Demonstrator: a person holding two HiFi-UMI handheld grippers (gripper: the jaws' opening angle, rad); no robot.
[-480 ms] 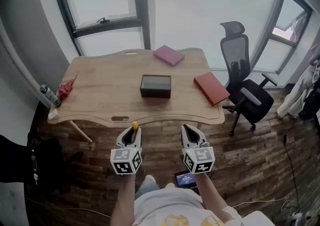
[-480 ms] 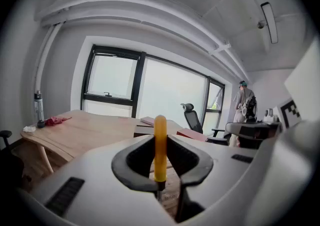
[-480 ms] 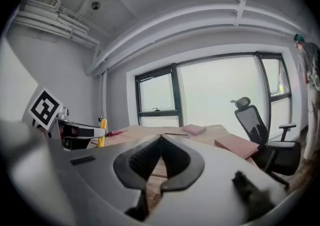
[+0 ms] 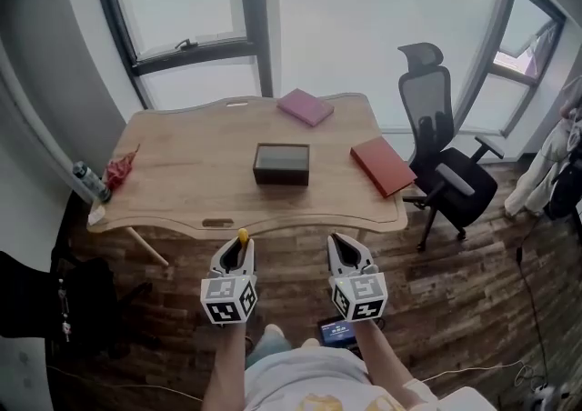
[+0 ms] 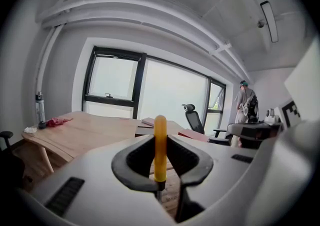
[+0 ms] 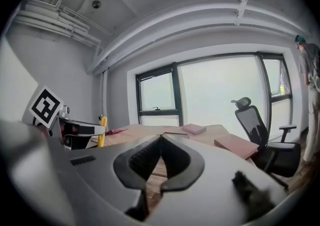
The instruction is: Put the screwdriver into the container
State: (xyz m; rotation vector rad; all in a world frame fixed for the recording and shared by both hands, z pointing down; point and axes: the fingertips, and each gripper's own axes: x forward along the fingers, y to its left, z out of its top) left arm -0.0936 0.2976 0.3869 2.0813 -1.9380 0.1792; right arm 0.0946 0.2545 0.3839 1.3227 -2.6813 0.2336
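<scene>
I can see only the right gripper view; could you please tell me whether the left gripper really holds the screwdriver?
Observer: Yes. In the left gripper view the left gripper is shut on the screwdriver, its yellow handle upright between the jaws.
Operator: Thank you. Where does the container stand?
Observer: The head view shows the dark container in the middle of the table.
Operator: Are the grippers over the table?
Observer: No. The left gripper and the right gripper are short of its near edge, above the floor.

Left gripper (image 4: 240, 249) clamped; right gripper (image 4: 339, 245) closed
</scene>
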